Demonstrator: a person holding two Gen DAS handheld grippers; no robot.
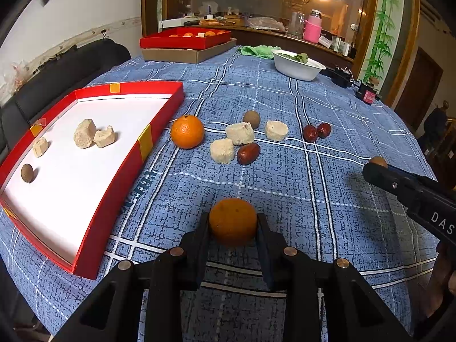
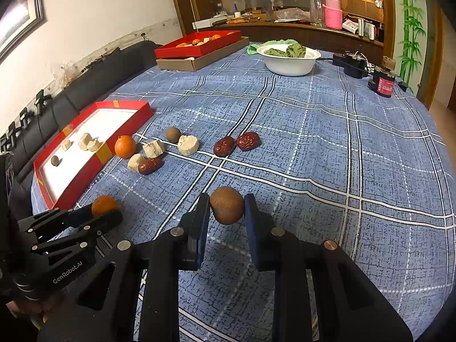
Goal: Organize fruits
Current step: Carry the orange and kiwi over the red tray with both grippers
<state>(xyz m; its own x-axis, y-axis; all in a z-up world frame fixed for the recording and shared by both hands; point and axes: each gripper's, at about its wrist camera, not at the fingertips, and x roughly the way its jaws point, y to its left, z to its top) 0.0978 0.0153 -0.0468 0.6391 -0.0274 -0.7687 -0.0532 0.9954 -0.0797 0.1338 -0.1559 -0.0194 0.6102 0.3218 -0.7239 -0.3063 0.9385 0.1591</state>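
Blue plaid-cloth desk [image 1: 285,99] w/ red cardboard tray [image 1: 119,176] at left. Left claw [image 1: 233,222] grips round orange mandarin [image 1: 233,221] betw. its pads; right claw [image 2: 227,209] grips small brown round fruit [image 2: 227,209], both above cloth.

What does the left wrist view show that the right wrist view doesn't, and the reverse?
Left wrist only: the left gripper head-on, its pads pressed on an orange.
Right wrist only: the right gripper head-on, clamping a round brown fruit, and a framed picture on the wall.
Both: the red tray, the second orange, three red dates, and the white bowl.
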